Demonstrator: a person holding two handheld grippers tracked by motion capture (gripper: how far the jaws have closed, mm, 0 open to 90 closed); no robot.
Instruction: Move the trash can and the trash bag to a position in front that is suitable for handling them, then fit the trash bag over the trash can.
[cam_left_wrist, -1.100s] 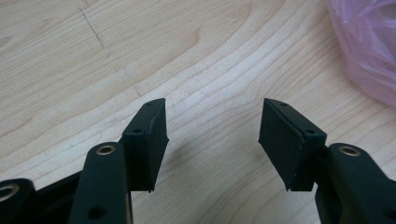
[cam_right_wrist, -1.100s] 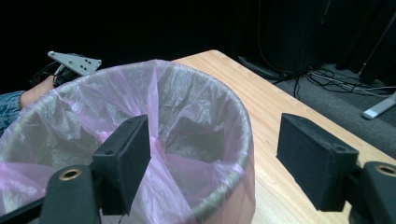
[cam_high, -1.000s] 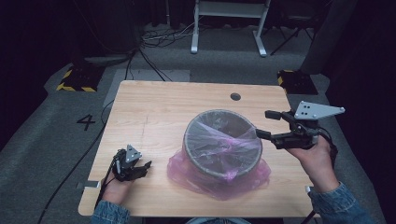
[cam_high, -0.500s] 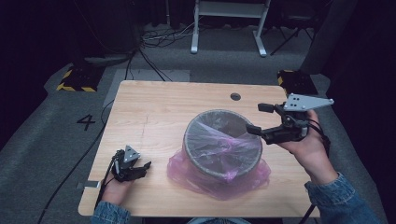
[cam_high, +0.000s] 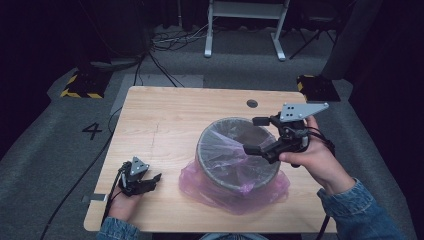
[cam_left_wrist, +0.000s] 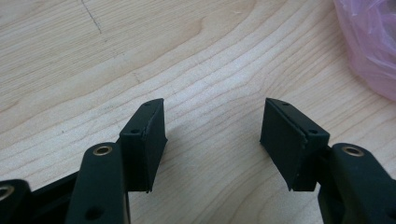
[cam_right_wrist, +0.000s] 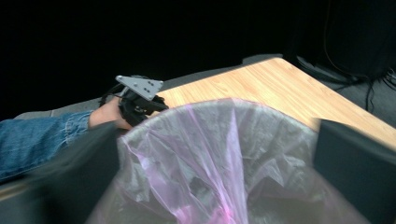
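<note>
Pink bag (cam_high: 235, 187) lining grey bin (cam_high: 210, 160); right gripper (cam_high: 257, 135) fingers apart at rim; left gripper (cam_left_wrist: 212, 140) fingers apart.

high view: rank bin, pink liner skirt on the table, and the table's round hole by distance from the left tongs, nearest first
1. Pink liner skirt: just right of the left tongs, bunched on the table.
2. Bin: its rim stands behind the skirt, further right.
3. Round hole: near the far edge, well beyond the bin.

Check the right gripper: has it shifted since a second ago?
Yes. The right gripper has moved left from beside the bin to over its rim; its open jaws just narrowed, holding nothing.
</note>
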